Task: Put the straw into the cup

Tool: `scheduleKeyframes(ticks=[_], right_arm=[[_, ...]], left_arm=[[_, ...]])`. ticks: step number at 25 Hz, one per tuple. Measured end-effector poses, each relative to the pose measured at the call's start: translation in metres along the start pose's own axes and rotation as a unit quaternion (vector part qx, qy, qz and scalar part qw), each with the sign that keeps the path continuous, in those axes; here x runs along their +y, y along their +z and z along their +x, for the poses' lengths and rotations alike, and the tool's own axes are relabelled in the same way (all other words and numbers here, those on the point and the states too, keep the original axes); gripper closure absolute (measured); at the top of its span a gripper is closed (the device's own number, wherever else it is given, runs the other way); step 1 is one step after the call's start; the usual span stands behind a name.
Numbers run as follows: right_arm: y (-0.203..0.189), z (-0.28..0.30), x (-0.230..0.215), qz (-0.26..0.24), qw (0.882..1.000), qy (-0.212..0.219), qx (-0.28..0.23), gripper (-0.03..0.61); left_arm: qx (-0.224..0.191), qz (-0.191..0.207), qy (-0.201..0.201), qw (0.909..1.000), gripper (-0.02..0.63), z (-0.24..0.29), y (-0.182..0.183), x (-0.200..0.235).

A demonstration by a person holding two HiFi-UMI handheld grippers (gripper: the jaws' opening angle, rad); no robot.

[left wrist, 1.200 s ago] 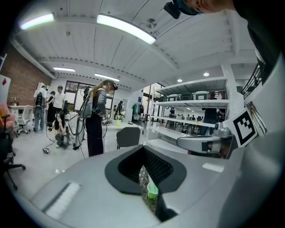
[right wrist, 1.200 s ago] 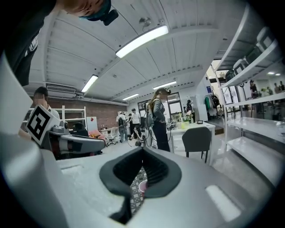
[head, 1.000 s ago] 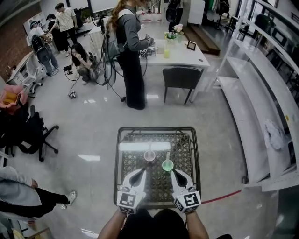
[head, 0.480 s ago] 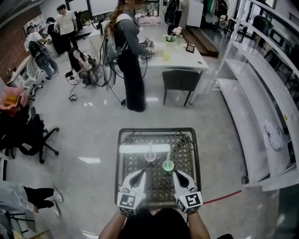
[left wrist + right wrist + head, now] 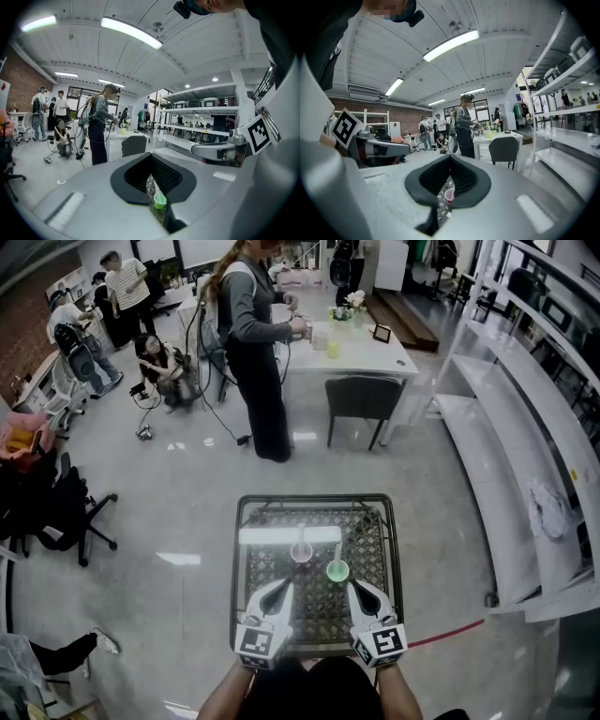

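A pink cup and a green cup stand on a small glass-topped table with a lattice pattern. A thin pale line rises from the pink cup; I cannot tell whether it is a straw. My left gripper is shut and empty, just short of the pink cup. Just short of the green cup, my right gripper is also shut and empty. The left gripper shows the green cup below its closed jaws. Under the right gripper the pink cup shows.
A ceiling light reflects as a bright strip across the table's far part. A person stands by a white desk with a dark chair beyond. White shelving runs along the right. Office chairs stand at the left.
Both grippers and both cups have stayed where they were. The standing person in the background has shifted a little, and the legs at the lower left have drawn out of view.
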State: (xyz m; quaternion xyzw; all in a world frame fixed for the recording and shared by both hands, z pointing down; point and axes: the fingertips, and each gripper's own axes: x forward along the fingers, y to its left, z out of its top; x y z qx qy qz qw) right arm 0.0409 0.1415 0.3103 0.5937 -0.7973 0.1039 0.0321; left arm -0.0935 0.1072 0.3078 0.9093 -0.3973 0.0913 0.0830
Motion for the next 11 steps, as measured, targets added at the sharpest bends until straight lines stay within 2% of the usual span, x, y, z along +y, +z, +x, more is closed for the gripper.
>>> scheduleKeyframes(ticks=[11], right_arm=[[-0.0026, -0.0022, -0.0067, -0.002, 1.0, -0.006, 0.001, 0.575]], left_arm=[[-0.002, 0.005, -0.003, 1.0, 0.606, 0.0052, 0.0021, -0.0056]])
